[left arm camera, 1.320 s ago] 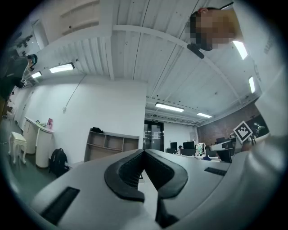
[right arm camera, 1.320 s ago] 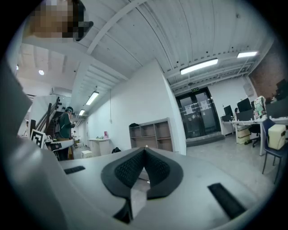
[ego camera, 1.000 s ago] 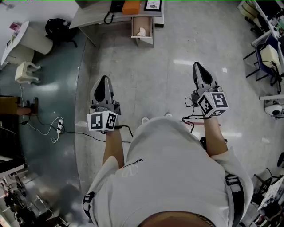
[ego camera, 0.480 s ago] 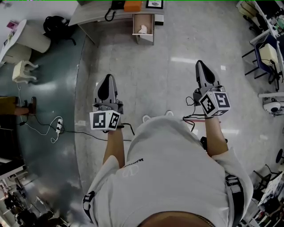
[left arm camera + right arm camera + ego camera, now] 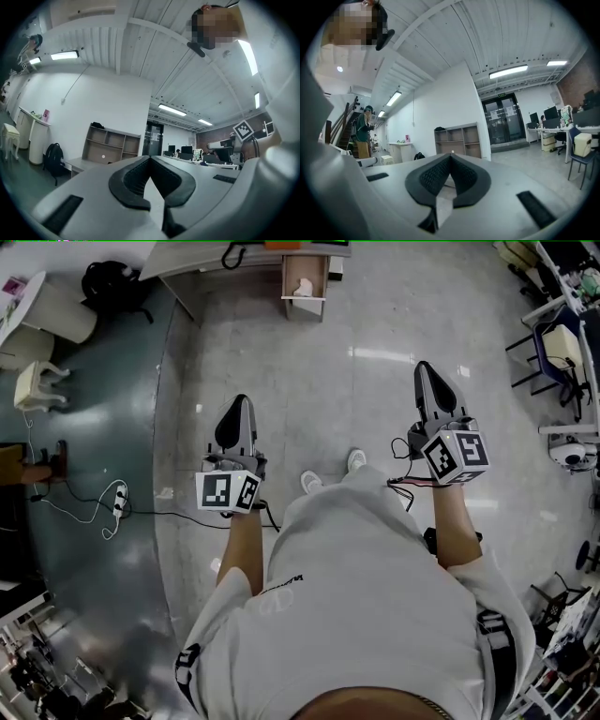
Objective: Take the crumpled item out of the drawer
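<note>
Drawer, head view: wooden drawer (image 5: 303,306) pulled open at the far top of the frame, jutting out from under the tabletop (image 5: 197,259). It stands open, so the inside can be reached from above.
Crumpled item, head view: pale wad (image 5: 304,285) lying inside that drawer, untouched and well apart from both tools.
Left hand-held gripper, head view: left hand-held gripper (image 5: 241,401) carried out in front over bare floor (image 5: 356,399), nose aimed up-frame toward the drawer, marker cube at the wrist end. Nothing is in it.
Right hand-held gripper, head view: right hand-held gripper (image 5: 423,368) carried the same way, a touch further up-frame, also over floor and also carrying nothing.
Shoes, head view: white pair (image 5: 356,460), one set ahead of the other. I read that as a stride toward the drawer.
Pads, left gripper view: black ribbed pads (image 5: 133,176) meet at the tips, so the jaws are together with nothing between them.
Room, left gripper view: open shelf unit (image 5: 110,145) and a black backpack (image 5: 52,157) beyond the nose. I can't pick out the drawer here.
Pads, right gripper view: same story, ribbed faces closed tip to tip on nothing. The shelf unit sits straight ahead, with a person in a cap (image 5: 363,131) far off to the left.
Carry posture: both tools are closed and level, which looks like a travel hold, not a reach.
Step in hand: approach only, I'd say. One tool has to spread its jaws once it is over the drawer, before the wad can be pinched.
</note>
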Demonstrator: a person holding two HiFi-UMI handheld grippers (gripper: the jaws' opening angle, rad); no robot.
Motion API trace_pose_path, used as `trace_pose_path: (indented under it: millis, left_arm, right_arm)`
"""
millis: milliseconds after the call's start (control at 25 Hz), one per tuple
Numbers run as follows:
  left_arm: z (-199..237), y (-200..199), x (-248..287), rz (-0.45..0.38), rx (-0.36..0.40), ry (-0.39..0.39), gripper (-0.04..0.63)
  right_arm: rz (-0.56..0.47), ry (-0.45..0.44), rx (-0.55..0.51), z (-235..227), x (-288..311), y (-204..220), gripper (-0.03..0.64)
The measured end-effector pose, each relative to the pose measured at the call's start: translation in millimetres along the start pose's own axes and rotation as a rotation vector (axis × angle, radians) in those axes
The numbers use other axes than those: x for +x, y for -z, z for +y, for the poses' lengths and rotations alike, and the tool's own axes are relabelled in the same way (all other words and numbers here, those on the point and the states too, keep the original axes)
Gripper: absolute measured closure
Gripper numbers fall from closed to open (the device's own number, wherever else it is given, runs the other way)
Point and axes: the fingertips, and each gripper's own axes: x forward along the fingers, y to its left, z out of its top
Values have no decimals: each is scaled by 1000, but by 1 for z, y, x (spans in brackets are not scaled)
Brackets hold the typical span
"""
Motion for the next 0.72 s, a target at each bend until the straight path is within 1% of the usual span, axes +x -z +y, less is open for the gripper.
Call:
trace_pose_path:
  millis: [360,720]
  left_arm:
    - [10,4,0,0,-10,13,595]
    - [9,-5,35,-6,19,28,595]
  right_arm:
    - [-13,-1,-1,12,10,-1,615]
    - [-14,-13,18,-9,40,3,615]
